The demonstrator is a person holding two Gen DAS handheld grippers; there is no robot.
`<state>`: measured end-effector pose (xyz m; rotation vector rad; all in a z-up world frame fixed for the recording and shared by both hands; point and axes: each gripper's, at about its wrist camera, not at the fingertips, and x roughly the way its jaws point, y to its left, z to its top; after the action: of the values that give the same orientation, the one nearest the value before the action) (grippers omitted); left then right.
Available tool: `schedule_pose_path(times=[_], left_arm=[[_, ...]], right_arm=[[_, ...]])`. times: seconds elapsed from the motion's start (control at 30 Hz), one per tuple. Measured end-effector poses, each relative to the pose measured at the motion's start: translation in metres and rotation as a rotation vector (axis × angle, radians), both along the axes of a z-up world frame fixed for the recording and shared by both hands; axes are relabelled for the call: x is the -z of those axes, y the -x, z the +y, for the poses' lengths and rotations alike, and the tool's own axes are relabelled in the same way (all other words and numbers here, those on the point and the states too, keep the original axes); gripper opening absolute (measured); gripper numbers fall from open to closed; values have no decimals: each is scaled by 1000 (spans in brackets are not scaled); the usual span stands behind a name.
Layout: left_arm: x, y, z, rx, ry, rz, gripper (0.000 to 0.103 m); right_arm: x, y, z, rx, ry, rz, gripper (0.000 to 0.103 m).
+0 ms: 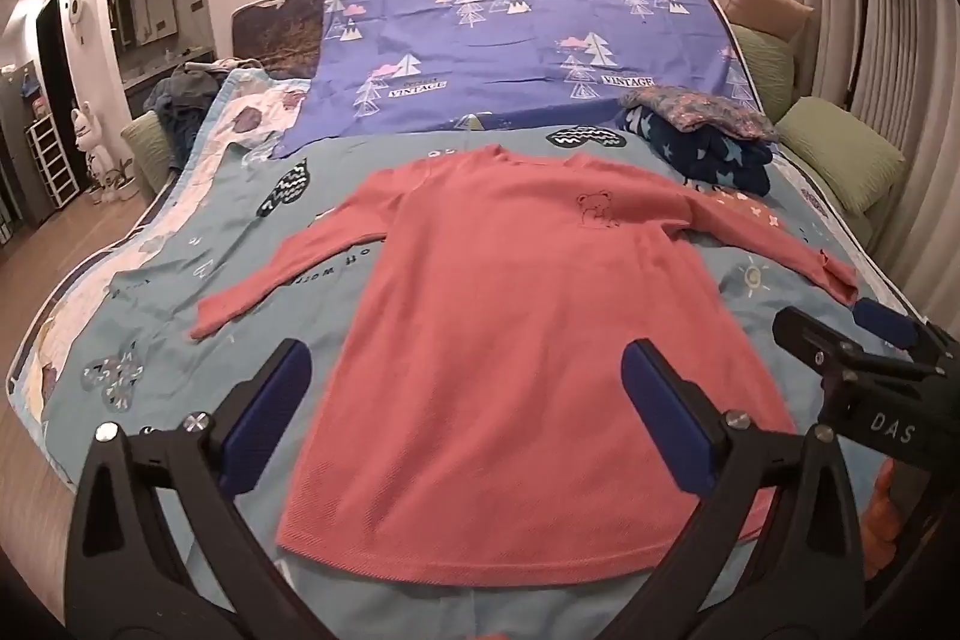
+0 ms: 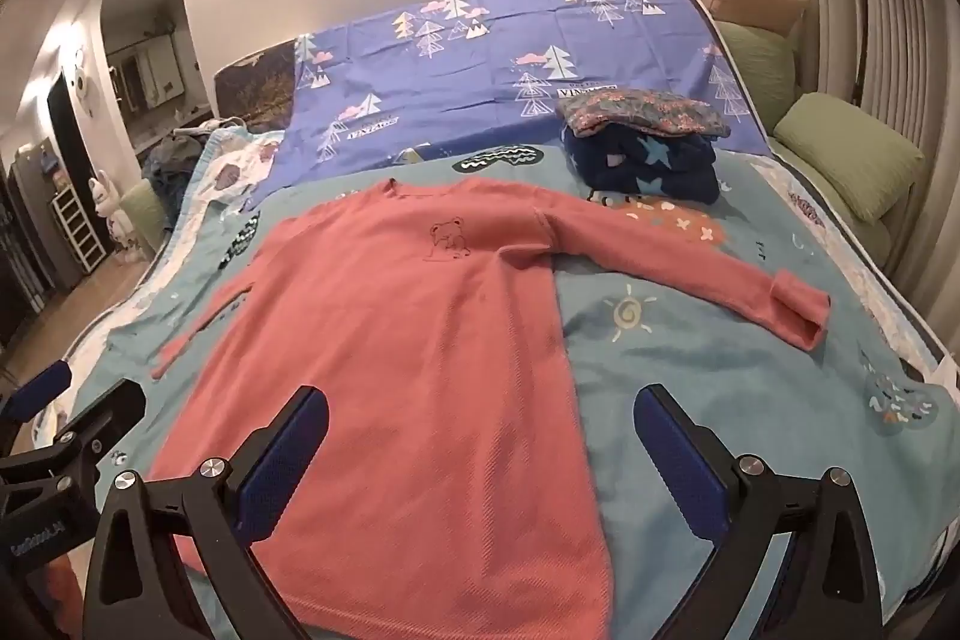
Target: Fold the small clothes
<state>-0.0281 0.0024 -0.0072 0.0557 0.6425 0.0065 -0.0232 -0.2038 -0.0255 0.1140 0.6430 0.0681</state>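
Nearby, folded pile behind pink top, green cushions right

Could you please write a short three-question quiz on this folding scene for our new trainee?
1. True or false: the pink shirt lies spread flat with both sleeves out.
2. What sits on the folded star-print garment? A) a floral garment B) a green cushion C) nothing
3. Fill in: the left gripper and right gripper both have jaws ____.

Key: 1 true; 2 A; 3 open, holding nothing.
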Motion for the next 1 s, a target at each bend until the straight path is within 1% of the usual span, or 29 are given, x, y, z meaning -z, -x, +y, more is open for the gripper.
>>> schedule_pose_path(times=[0.1, 0.13, 0.2, 0.3, 0.4, 0.53, 0.63, 0.73, 0.83, 1.0], left_arm=[[2, -3, 0, 7, 7, 6, 103], [-2, -7, 9, 9, 19, 10, 103], [-2, -11, 11, 16, 30, 4, 103], [-6, -16, 17, 13, 71, -13, 101], [-1, -25, 18, 5, 88, -15, 101], [7, -43, 18, 7, 96, 8, 101], [12, -54, 21, -15, 68, 3, 101], [17, -64, 25, -33, 49, 7, 101], [21, -75, 29, -38, 56, 42, 101], [29, -81, 31, -40, 67, 51, 101]], right_arm=[[5, -4, 7, -8, 12, 7, 103], [1, -12, 4, -8, 14, 20, 103], [-4, -11, 4, -7, 36, 10, 103], [-11, -17, -1, 7, 74, 3, 103], [-15, -22, -9, 20, 84, -8, 103], [-10, -43, -16, -2, 74, 15, 103], [-7, -57, -17, -36, 92, 11, 103], [-4, -67, -15, -42, 117, -2, 103], [1, -78, -11, -50, 99, 12, 103], [12, -90, -4, -58, 117, 44, 103]])
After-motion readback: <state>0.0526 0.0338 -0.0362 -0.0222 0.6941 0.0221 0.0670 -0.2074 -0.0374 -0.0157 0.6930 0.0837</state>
